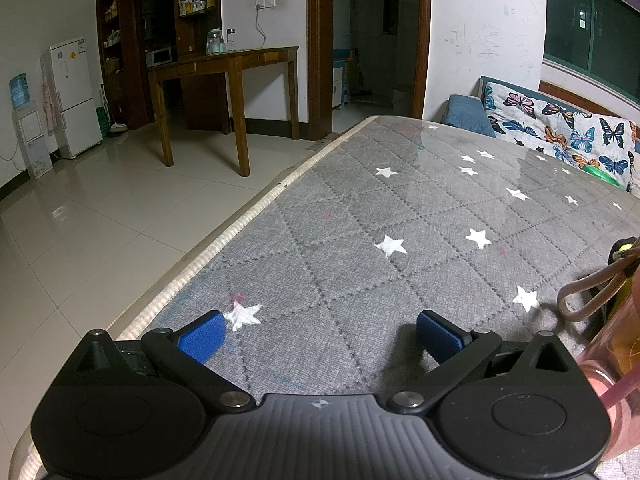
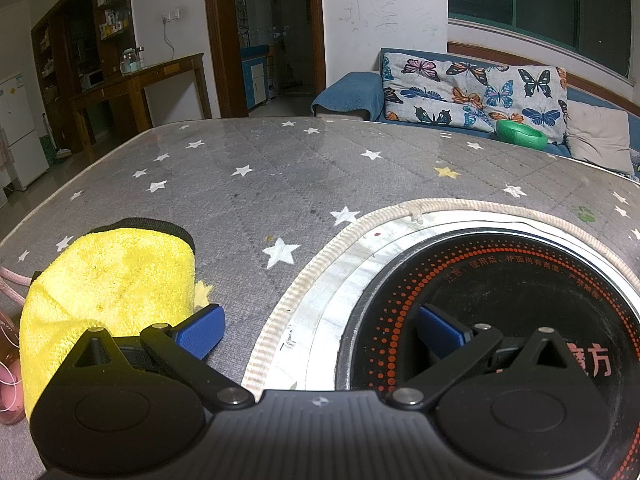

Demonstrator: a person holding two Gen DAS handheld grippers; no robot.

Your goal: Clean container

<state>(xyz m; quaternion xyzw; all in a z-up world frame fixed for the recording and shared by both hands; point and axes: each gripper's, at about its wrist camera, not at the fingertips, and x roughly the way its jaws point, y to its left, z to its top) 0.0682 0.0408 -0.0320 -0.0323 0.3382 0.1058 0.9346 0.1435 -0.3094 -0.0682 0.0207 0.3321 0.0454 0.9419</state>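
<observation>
Both tongs, left (image 1: 320,336) and right (image 2: 320,334), stand open, empty. Pink container (image 1: 616,364) cut off at frame edge; yellow cloth (image 2: 108,280) partly hides it on table (image 2: 260,184).

Dim indoor light, fisheye edges warped.

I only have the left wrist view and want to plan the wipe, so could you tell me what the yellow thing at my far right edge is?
Observer: It is a yellow cloth lying on the grey starred table cover, just left of the right gripper.
Operator: Thank you. Is the right gripper holding it?
Observer: No, its fingers are spread wide with nothing between them.
Operator: What lies ahead of that gripper?
Observer: A round black cooktop set into the table, under its right finger.
Operator: Anything beside the cloth?
Observer: A pink container, at the cloth's left.
</observation>
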